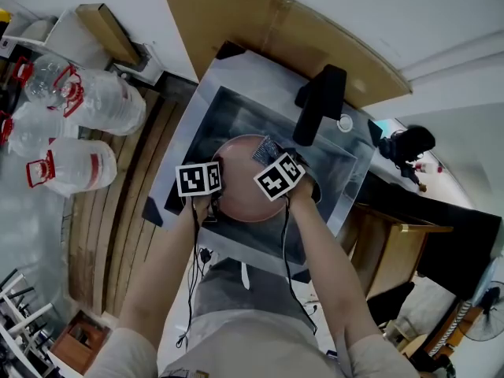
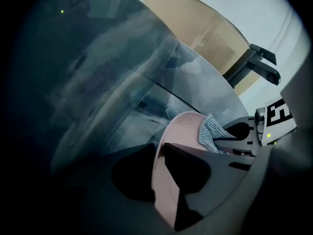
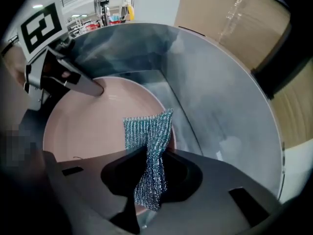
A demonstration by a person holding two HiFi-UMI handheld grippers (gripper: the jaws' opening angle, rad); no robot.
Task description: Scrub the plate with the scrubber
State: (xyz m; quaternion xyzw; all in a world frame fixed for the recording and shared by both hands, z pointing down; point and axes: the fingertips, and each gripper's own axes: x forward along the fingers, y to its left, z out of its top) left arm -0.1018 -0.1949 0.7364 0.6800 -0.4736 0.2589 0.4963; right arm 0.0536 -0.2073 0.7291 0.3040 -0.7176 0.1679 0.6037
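Pinching the scrubber (image 3: 149, 146), the right gripper (image 3: 146, 173) holds it over the plate (image 3: 88, 131), whose rim the left gripper (image 2: 159, 163) clamps.

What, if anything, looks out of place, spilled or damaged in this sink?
Nothing stands out. The left gripper holds the pink plate by its rim inside the sink. The right gripper pinches the mesh scrubber, folded, over the plate. I see no spill and no crack.

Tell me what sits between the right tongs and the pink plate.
The scrubber: the right tongs pinch it, its free end over the plate, as the right gripper view shows.
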